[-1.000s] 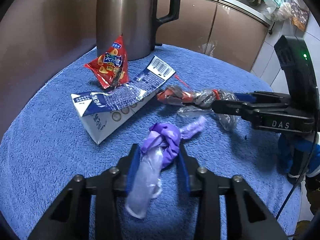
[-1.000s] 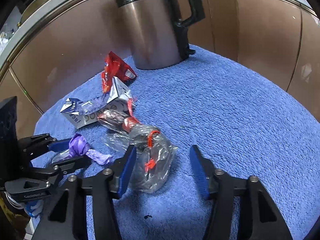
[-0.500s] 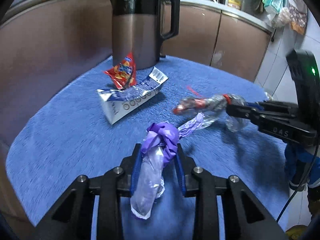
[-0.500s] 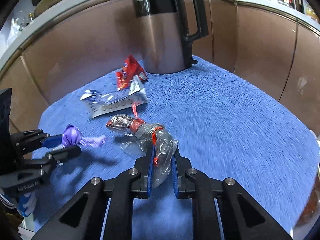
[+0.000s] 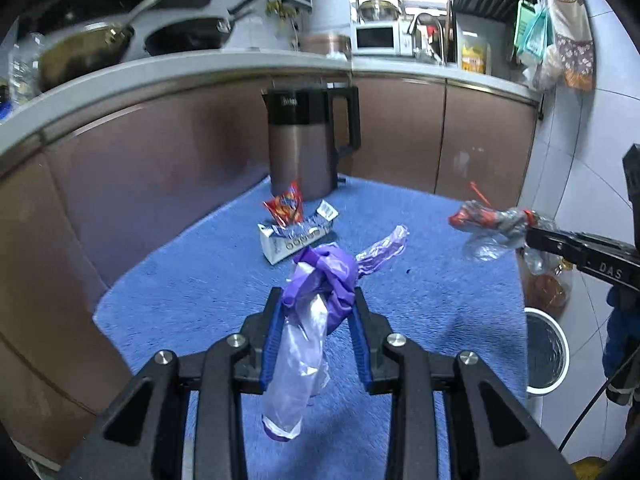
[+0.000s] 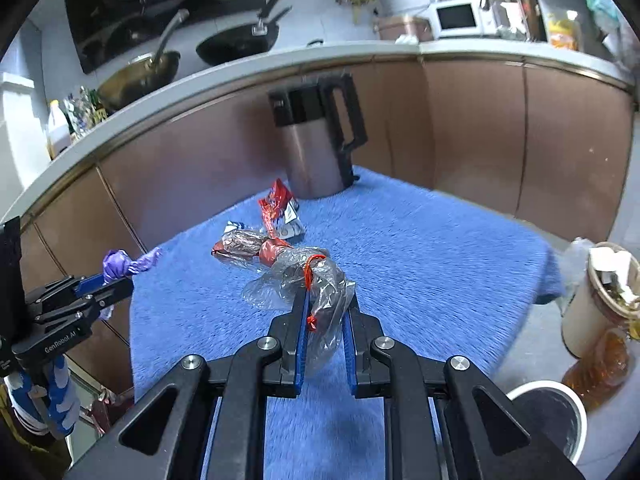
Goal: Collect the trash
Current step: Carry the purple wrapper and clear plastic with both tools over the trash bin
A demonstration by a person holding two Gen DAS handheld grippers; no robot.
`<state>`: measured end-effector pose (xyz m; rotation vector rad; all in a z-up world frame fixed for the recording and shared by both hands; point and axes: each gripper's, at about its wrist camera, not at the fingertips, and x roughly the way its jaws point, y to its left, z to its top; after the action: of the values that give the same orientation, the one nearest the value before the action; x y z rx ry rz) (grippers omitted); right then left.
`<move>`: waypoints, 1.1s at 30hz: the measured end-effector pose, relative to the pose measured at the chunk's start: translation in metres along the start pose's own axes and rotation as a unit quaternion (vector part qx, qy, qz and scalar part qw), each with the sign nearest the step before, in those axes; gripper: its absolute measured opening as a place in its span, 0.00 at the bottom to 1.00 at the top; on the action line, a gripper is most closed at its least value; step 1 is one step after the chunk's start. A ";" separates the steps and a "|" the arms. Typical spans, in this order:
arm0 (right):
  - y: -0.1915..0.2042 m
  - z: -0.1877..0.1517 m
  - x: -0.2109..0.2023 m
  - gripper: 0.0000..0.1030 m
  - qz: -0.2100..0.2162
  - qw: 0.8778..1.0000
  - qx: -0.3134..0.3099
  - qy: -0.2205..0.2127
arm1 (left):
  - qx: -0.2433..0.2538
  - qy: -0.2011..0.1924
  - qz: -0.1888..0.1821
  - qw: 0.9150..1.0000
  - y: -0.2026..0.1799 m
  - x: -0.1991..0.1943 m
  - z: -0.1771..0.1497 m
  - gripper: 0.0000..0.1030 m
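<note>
Since the left gripper (image 5: 316,312) clamps the purple glove (image 5: 320,280) and the right gripper (image 6: 324,312) clamps the clear wrapper (image 6: 296,276), both lifted above the blue towel (image 6: 420,248), carry them with firm grips to the white bin (image 6: 544,412) at near right.

Steel kettle (image 5: 306,148) upright on blue towel (image 5: 200,280); pans (image 6: 236,42), microwave (image 6: 456,18) on counter behind.

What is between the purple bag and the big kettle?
Left wrist view: a flattened white-and-blue carton, then a red snack wrapper, lie on the blue mat between the purple bag and the kettle.
</note>
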<state>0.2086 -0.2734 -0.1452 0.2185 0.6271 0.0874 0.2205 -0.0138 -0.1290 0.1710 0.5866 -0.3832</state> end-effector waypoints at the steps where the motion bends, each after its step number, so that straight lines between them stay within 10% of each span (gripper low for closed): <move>1: 0.000 -0.003 -0.010 0.15 -0.002 1.000 0.000 -0.005 | 0.002 -0.007 0.004 1.000 -0.003 -0.008 -0.001 0.29; 33: -0.054 -0.049 -0.157 0.15 -0.059 0.989 0.060 -0.118 | 0.081 -0.055 0.014 0.995 -0.110 -0.085 -0.014 0.29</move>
<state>0.0539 -0.3402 -0.1063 0.3020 0.4094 -0.0900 0.1049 -0.0851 -0.0977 0.3120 0.4440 -0.4100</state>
